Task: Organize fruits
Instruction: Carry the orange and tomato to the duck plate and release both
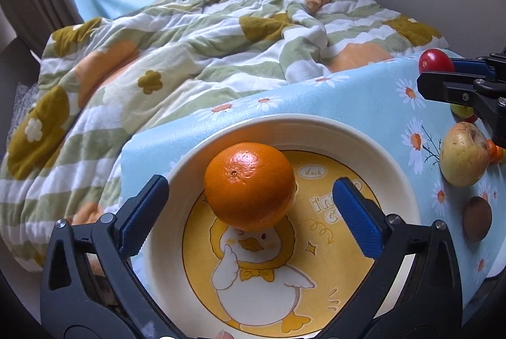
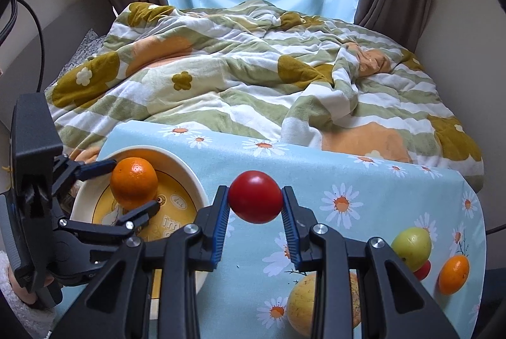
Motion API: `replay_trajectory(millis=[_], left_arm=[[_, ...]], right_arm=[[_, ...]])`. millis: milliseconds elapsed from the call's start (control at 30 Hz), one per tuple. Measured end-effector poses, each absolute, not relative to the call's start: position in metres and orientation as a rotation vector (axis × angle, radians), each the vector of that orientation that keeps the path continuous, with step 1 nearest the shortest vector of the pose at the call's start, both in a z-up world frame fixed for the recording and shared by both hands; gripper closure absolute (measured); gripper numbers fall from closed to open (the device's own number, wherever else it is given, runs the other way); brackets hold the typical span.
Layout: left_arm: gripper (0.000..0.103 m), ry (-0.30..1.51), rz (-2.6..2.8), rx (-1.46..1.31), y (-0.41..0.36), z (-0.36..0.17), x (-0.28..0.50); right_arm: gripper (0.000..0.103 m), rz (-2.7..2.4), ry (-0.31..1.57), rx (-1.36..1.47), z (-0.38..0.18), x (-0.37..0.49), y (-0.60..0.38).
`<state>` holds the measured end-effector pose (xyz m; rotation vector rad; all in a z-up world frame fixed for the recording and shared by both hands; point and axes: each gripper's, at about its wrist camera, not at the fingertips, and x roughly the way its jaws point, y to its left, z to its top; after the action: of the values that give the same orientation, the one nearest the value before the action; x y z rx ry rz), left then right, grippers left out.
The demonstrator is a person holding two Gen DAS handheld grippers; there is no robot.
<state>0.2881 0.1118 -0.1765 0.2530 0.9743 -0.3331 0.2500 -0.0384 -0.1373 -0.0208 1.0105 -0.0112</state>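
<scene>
The orange (image 1: 249,185) sits in the plate (image 1: 316,130), the left tool (image 1: 249,212) wide around it. The right tool (image 2: 255,206), clamping the tomato (image 2: 255,196), should lower it gently beside the orange.

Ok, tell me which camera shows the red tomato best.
The right wrist view: the red tomato sits centred and whole, clamped in the right gripper. The left wrist view catches it only at the far right edge, small and partly hidden by that gripper.
</scene>
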Motion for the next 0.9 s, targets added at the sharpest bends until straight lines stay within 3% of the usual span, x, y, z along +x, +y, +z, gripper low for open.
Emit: replay_trajectory(millis=[433, 900], left_arm=[[0.0, 1.013, -0.255, 0.242, 0.135, -0.159, 0.253], [0.0, 1.061, -0.225, 0.189, 0.158, -0.158, 0.21]], right_arm=[[0.073, 0.087, 1.019, -0.056, -0.136, 0.254, -0.026], [0.073, 0.286, 1.126, -0.087, -0.185, 0.269, 0.019]])
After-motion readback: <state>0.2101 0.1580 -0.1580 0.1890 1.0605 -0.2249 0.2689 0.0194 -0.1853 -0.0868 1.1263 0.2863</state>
